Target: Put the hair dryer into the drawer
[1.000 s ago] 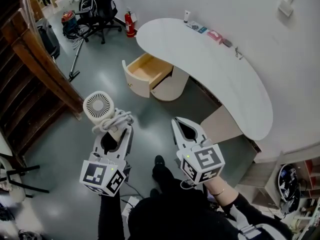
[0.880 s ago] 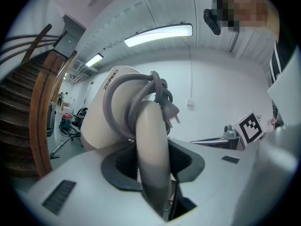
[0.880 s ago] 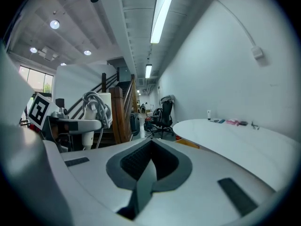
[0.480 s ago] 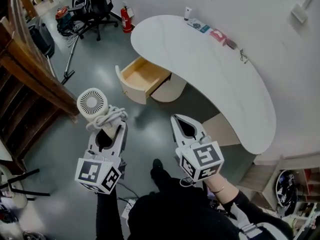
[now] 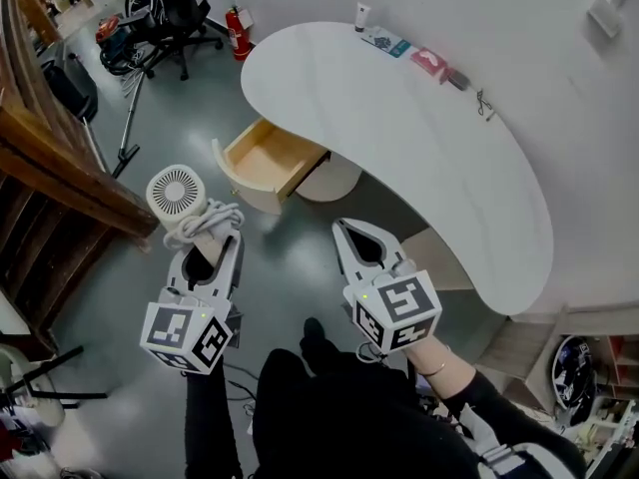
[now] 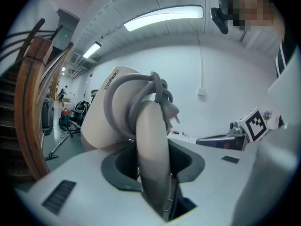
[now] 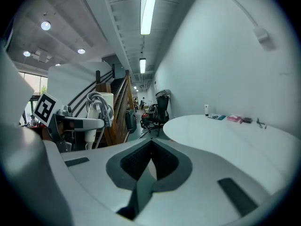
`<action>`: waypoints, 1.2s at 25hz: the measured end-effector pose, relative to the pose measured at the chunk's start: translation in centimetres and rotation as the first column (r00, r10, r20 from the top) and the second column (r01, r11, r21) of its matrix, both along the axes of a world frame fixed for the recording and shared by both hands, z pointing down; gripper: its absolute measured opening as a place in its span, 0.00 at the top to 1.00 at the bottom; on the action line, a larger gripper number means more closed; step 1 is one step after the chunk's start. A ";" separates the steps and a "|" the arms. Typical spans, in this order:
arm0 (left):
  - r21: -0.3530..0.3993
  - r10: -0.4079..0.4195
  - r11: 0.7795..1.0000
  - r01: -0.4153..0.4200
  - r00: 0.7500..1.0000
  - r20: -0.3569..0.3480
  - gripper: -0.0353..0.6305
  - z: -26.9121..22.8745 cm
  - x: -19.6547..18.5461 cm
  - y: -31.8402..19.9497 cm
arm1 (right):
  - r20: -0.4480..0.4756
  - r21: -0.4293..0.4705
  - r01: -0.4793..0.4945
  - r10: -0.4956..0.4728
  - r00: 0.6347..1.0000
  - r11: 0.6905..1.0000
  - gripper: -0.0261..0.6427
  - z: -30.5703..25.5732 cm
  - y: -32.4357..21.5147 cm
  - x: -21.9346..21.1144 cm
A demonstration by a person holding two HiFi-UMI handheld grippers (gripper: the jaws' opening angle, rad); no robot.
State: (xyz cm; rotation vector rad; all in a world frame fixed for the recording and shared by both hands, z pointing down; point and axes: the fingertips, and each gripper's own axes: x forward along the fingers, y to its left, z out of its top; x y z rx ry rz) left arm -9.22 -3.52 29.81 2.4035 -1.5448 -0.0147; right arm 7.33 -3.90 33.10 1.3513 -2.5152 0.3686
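A cream hair dryer, grey cord wound round it, is gripped in the left tongs at 8 o'clock of the open drawer. The right tongs are closed, empty. The dryer's nozzle is hidden.

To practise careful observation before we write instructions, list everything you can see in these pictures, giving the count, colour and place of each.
hair dryer: one, cream white with a grey cord wound round it, in the left gripper
drawer: one, pale wood inside, pulled open under the table's end, looks empty
table: one, white, curved, along the wall
tube: one, white, upright at the table's far edge
pink item: one, on the table near the wall
fire extinguisher: one, red, on the floor by the wall
office chair: one, black, far corner
staircase: one, brown wood, left side
left gripper: one, white, shut on the hair dryer's handle
right gripper: one, white, jaws together, empty
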 end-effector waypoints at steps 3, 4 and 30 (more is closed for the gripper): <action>-0.001 0.012 1.000 -0.012 1.000 0.007 0.72 0.1 0.5 -1.1 | 0.005 0.007 -0.013 0.013 1.000 1.000 0.96 -0.1 -0.8 0.6; 0.003 0.013 1.000 -0.013 1.000 0.006 0.72 0.1 0.6 -1.5 | 0.006 0.009 -0.016 0.016 1.000 1.000 0.96 0.0 -1.0 0.8; -0.078 0.240 0.969 -0.236 0.970 0.044 0.72 3.3 -1.8 -13.4 | -0.011 -0.036 -0.208 0.208 0.978 0.977 0.96 1.3 -8.1 -1.8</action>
